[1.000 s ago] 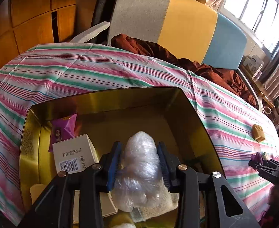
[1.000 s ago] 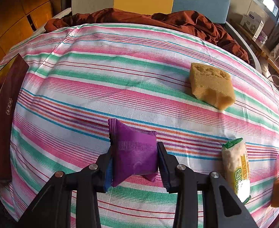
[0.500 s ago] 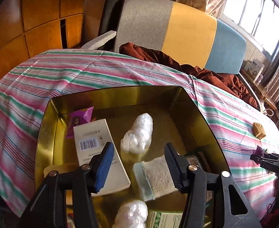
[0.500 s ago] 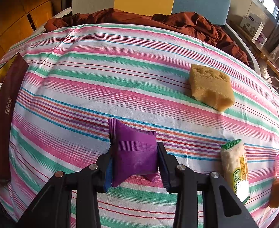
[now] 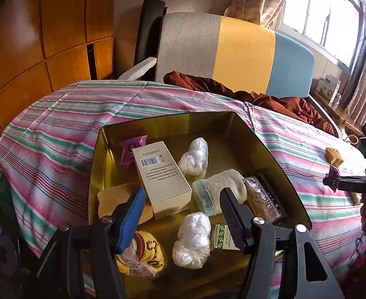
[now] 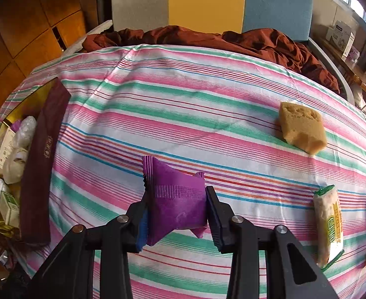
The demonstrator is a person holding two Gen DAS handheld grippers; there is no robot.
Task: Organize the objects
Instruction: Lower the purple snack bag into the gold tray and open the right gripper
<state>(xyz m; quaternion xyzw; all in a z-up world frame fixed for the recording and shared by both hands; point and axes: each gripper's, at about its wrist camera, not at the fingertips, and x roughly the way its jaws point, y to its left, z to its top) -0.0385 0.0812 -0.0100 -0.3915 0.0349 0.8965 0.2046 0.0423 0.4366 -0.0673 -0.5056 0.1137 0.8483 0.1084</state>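
Beyond the striped tablecloth's [image 5: 58, 129] far edge stands a grey, yellow and blue chair [image 5: 232, 52], rust-brown fabric [image 6: 207, 39] heaped on it. Wooden panelling [image 5: 45, 37] lines the left wall. Daylight enters a curtained window [image 5: 320, 12] at the right.

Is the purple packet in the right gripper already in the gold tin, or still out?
Out. The right gripper is shut on the purple packet above the striped cloth; the gold tin sits off to its left.

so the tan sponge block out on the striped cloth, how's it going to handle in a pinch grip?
The sponge block looks porous and ragged on top, so it is probably light and would squash between the pads rather than slip. Its flat faces and blocky shape suggest it won't roll if nudged, though on the loose striped cloth a push may drag fabric along.
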